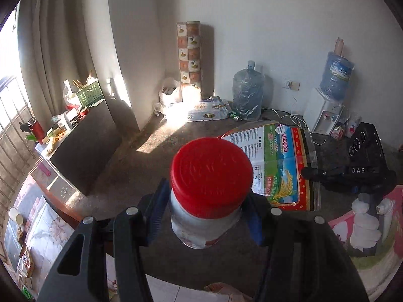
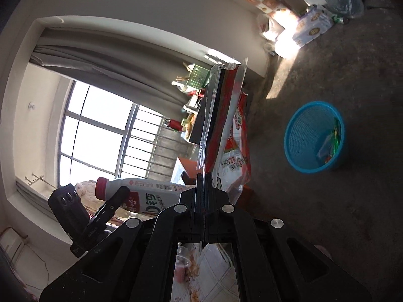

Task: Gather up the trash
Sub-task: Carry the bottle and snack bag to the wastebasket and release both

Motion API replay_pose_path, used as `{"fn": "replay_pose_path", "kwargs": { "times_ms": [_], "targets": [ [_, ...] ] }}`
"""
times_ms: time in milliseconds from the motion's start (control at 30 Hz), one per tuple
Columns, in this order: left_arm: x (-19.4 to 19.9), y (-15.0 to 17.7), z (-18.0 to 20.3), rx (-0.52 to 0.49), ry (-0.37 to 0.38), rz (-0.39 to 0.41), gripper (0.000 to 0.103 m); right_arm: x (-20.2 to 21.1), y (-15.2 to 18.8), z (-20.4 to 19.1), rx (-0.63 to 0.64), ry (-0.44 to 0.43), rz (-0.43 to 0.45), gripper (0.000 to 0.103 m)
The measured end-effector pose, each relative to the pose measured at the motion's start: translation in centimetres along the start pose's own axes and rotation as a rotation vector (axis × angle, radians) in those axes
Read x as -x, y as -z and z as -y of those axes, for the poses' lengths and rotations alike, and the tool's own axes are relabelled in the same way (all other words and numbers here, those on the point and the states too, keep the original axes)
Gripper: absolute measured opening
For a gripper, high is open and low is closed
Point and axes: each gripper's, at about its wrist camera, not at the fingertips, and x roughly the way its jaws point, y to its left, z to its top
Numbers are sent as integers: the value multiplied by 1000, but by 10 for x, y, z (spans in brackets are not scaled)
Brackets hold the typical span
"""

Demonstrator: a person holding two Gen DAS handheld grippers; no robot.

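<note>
Left gripper point(image 1: 209, 211): jaws clamp the milk bottle point(image 1: 205, 216) below its red cap point(image 1: 211, 173); rigid, probably light.
Right gripper point(image 2: 202, 183): jaws pinch the rice bag point(image 2: 230, 136); thin, floppy, slippery.
Basket point(image 2: 302, 136): on the floor.

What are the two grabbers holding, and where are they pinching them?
The left gripper squeezes a white bottle with a red cap just below the cap. The right gripper pinches the edge of a big printed plastic bag.

Left gripper point(image 1: 209, 214): black linkage arms, silver rivets, blue finger pads point(image 1: 157, 211). Right gripper point(image 2: 202, 201): matching black arms, rivets; pad colour indeterminate.
</note>
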Motion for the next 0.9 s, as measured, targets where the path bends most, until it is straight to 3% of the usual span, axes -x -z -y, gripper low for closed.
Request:
{"fn": "replay_pose_path", "kwargs": {
  "times_ms": [167,367,500,633,700,733,767,900],
  "targets": [
    [-113,-26,-10,66,45,-116,54,-56,-21,70,-116,102,-42,0],
    [-226,-25,-28,176,50,-238,54,-125,-36,141,-234,179,-84,0],
    [-273,-24,-35,195,36,-291,54,-160,-47,157,-245,212,-75,0],
    [-305,-30,-39,208,8,-297,55,-167,-61,167,-225,251,-38,1],
    [-323,-31,-42,212,-26,-317,60,-176,-61,177,-225,294,-39,15],
    [-331,-29,-43,219,-43,-335,68,-181,-61,185,-246,322,-48,36],
    [-337,-26,-46,228,-55,-346,70,-184,-61,193,-262,350,-49,44],
    [-341,-17,-55,292,-23,-341,71,-172,-58,207,-271,426,-11,48]
  ]
}}
